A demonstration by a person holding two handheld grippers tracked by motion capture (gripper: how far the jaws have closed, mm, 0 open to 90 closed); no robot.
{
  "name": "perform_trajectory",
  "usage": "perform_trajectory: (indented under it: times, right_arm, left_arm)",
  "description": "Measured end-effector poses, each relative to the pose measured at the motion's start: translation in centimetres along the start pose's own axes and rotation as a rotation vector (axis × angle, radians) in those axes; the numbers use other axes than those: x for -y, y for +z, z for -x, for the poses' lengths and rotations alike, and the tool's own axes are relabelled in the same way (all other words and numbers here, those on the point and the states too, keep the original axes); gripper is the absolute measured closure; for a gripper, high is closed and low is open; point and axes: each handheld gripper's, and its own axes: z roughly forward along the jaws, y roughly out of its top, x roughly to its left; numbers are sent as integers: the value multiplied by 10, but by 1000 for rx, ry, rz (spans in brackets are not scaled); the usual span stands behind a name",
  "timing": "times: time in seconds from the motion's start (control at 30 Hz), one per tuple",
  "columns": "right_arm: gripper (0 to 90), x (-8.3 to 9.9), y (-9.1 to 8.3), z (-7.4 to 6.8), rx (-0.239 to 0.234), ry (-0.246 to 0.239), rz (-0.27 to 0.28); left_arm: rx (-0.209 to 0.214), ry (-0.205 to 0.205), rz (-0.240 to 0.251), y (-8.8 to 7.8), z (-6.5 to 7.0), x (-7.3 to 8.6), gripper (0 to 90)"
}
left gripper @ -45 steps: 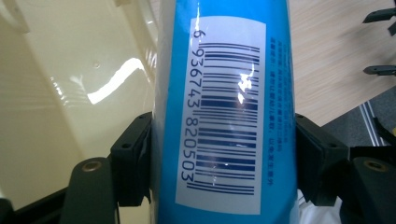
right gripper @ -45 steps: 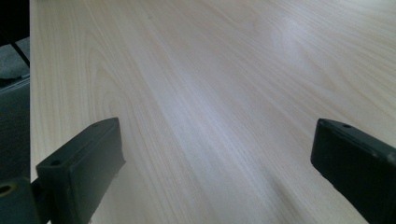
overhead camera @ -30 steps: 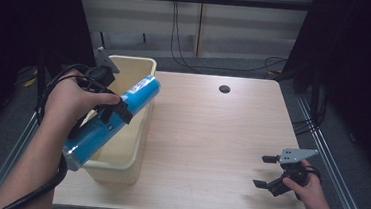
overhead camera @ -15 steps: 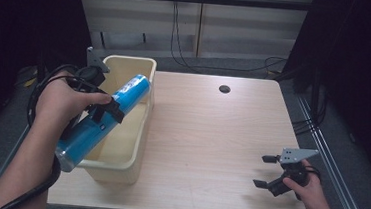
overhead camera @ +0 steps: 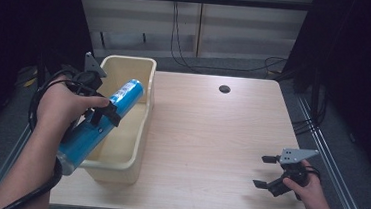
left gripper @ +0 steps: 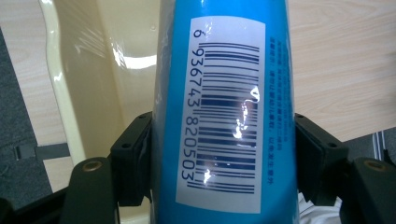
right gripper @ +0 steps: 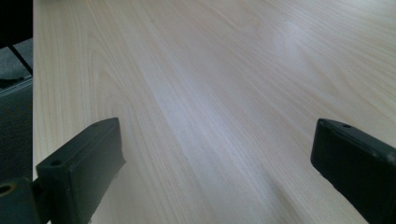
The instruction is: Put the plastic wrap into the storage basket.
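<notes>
Blue tube (overhead camera: 99, 123) sat clamped in the left gripper (overhead camera: 103, 114), tilted over the cream bin (overhead camera: 118, 165) beneath; lowering and letting go seemed next, while the right gripper (overhead camera: 267, 172) gaped idle.

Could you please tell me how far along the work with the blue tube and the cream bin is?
Done: the left gripper is clamped on the blue tube, which is lifted at a slant over the cream bin.
In hand: carrying it.
Left: setting it down, either in the bin or on the table. The right gripper rests open.
</notes>
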Motion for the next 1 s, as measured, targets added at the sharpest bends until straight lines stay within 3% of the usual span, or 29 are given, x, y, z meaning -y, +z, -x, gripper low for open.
perform_trajectory:
  times: [0.23,0.47,0.63,1.0]
  right_arm:
    - [24,0,0,0,4,-1,-2]
    - [24,0,0,0,3,0,-2]
    - [23,0,0,0,-8,0,2]
    - [23,0,-1,0,-7,0,6]
  left_arm:
    - [-15,-44,-20,8,-3,-1,322]
    - [-40,-63,-42,20,-2,-3,322]
    - [-46,-110,-44,27,-3,-5,322]
    - [-57,-136,-58,44,-6,-7,322]
